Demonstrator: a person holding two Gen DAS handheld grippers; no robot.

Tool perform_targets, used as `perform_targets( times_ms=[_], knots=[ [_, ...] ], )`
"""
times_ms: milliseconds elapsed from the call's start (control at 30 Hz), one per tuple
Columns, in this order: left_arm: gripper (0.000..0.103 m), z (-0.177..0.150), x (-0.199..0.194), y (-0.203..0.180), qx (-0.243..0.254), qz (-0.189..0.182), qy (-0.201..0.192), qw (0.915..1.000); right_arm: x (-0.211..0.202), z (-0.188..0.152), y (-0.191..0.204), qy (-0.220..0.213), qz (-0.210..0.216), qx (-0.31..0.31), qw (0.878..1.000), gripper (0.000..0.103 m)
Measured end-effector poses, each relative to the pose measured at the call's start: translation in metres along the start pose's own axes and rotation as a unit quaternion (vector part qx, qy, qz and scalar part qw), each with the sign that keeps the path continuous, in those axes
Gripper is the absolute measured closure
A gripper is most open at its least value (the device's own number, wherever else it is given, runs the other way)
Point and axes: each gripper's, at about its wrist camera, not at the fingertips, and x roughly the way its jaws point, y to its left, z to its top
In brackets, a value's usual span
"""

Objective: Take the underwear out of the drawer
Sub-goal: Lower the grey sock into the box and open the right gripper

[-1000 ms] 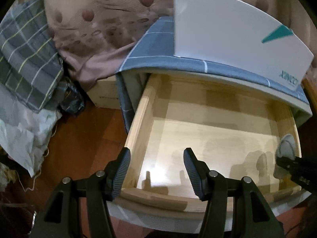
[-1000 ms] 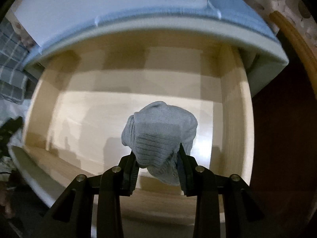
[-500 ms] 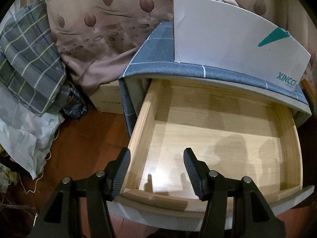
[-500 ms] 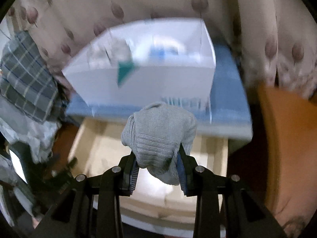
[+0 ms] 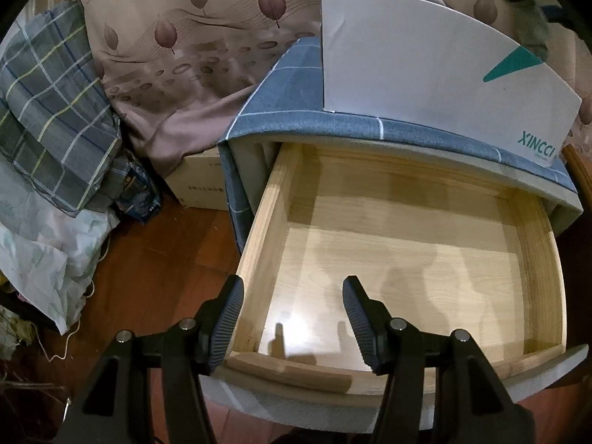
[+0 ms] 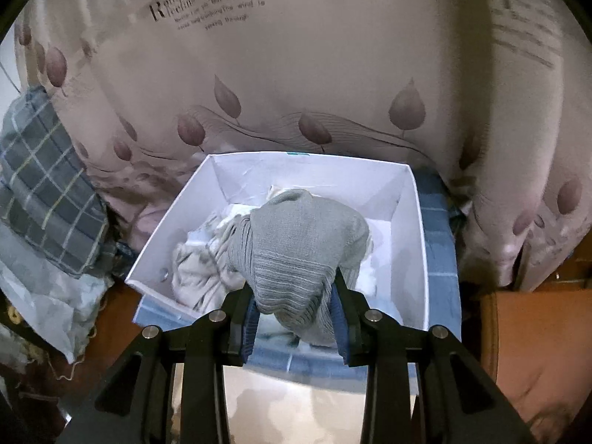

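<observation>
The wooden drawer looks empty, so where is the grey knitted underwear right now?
In the right wrist view, the grey knitted underwear is clamped in the right tool, held above the open white cardboard box on the blue-covered cabinet.

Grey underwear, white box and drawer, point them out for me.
Grey underwear (image 6: 299, 244), right wrist view, ribbed middle.
White box (image 6: 414, 240), right wrist view, right inner wall.
Drawer (image 5: 266, 244), left wrist view, left wooden wall.

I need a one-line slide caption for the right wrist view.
Right gripper holds grey underwear above an open white box that already contains other cloth items.
</observation>
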Motion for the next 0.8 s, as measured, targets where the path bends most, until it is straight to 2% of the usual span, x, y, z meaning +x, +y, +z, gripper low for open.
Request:
perform_targets(
  times_ms=[233, 600, 800],
  knots=[
    [0.046, 0.0, 0.001, 0.001, -0.005, -0.008, 0.005, 0.9999, 0.055, 0.011, 0.008, 0.038, -0.027, -0.012, 0.999, 0.069],
    [0.046, 0.0, 0.002, 0.0, -0.006, -0.016, 0.008, 0.9998, 0.099, 0.0, 0.001, 0.075, -0.021, 0.022, 0.997, 0.065],
    [0.046, -0.001, 0.001, -0.002, -0.004, -0.016, 0.008, 0.9998, 0.091, -0.002, 0.009, 0.06, -0.031, 0.01, 0.998, 0.048]
  ],
)
